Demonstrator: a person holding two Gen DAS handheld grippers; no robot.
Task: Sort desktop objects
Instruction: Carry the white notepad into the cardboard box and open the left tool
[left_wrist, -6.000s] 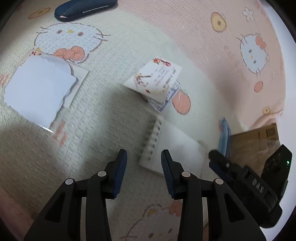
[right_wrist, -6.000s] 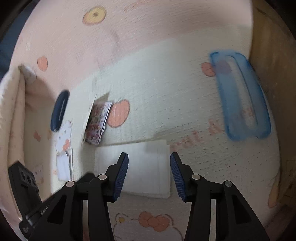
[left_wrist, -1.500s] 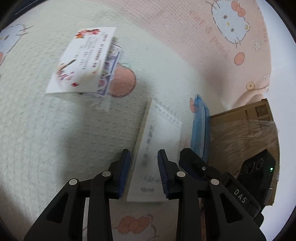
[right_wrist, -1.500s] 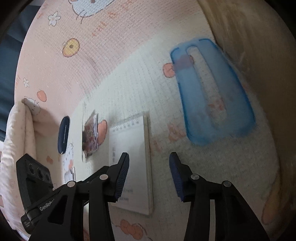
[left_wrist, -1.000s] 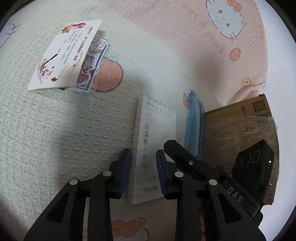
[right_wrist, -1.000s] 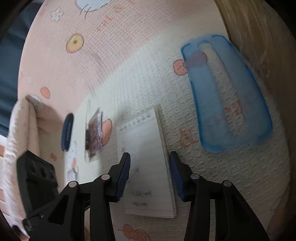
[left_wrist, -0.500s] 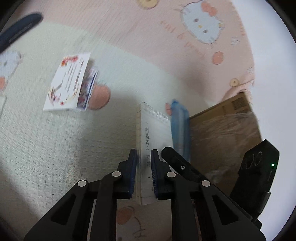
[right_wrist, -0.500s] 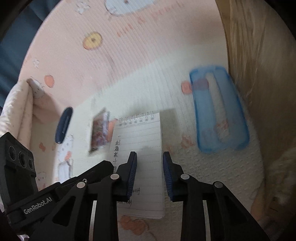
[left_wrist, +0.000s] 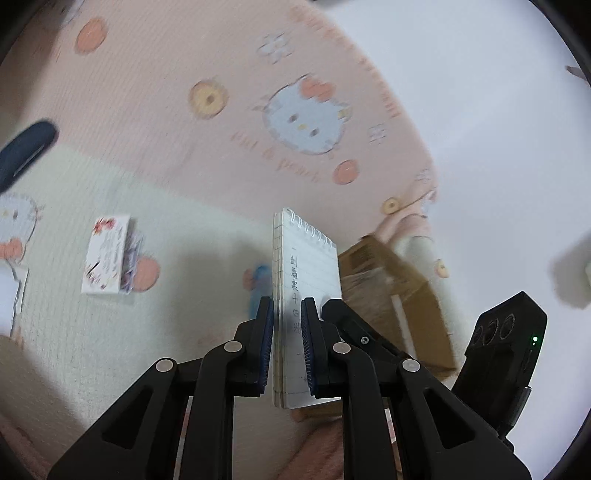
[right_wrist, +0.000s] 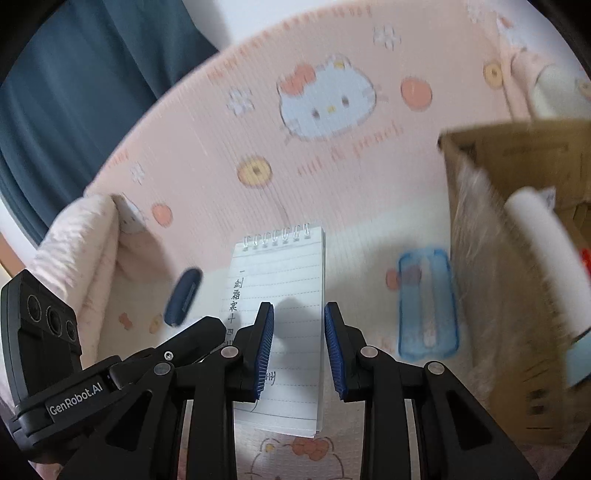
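- The left tongs (left_wrist: 287, 325) are clamped on the spiral notepad (left_wrist: 308, 269), their blue pads pressing its two faces near the bottom-left corner, so the pad is seen edge-on from the left wrist.
- The right tongs (right_wrist: 298, 332) straddle the same spiral notepad (right_wrist: 280, 288). Their pads stand either side of the lined page, with a gap of paper between them. Whether they pinch it I cannot tell.
- The notepad is lifted clear of the mat (left_wrist: 92, 332), spiral end pointing away, with handwritten characters down its left margin.
- Below, a blue tray (right_wrist: 426, 306) lies flat on the mat just left of a cardboard box (right_wrist: 491, 280).
- Inside the box, a white roll (right_wrist: 543, 254) leans against the near wall.
- A dark blue case (right_wrist: 183, 297) lies on the mat to the left of the notepad, well apart from the tray.
- In the left wrist view, a small stack of printed cards (left_wrist: 109, 254) rests on the mat to the left, and the dark blue case (left_wrist: 26, 151) sits farther off.
- The cartoon-cat mat turns from cream to pink toward the far side.
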